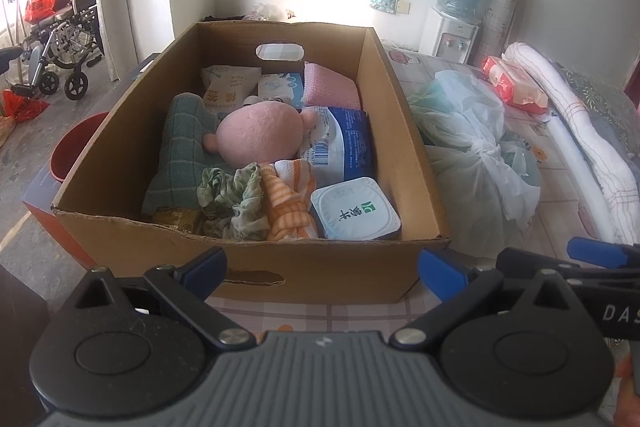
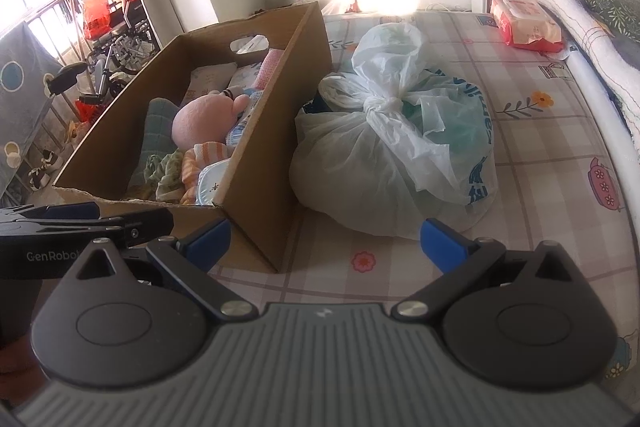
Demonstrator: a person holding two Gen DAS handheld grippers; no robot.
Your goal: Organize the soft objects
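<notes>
A cardboard box (image 1: 392, 107) stands on the bed, filled with soft goods: a pink plush toy (image 1: 260, 135), a green checked towel (image 1: 180, 147), a crumpled green cloth (image 1: 236, 199), an orange striped cloth (image 1: 286, 203), a blue wipes pack (image 1: 344, 147), a white tub (image 1: 354, 209) and a pink sponge (image 1: 330, 87). My left gripper (image 1: 322, 267) hovers open in front of the box's near wall, holding nothing. My right gripper (image 2: 324, 239) is open and empty too, near the box's corner (image 2: 256, 195) and a knotted white plastic bag (image 2: 392, 147).
The bed sheet (image 2: 540, 155) has a checked cartoon print. A red tissue pack (image 2: 524, 25) and a rolled white quilt (image 2: 580, 23) lie at the right. A water dispenser (image 1: 452, 35) stands by the wall. A wheelchair (image 1: 64, 39) and a red basin (image 1: 76, 147) are on the floor, left.
</notes>
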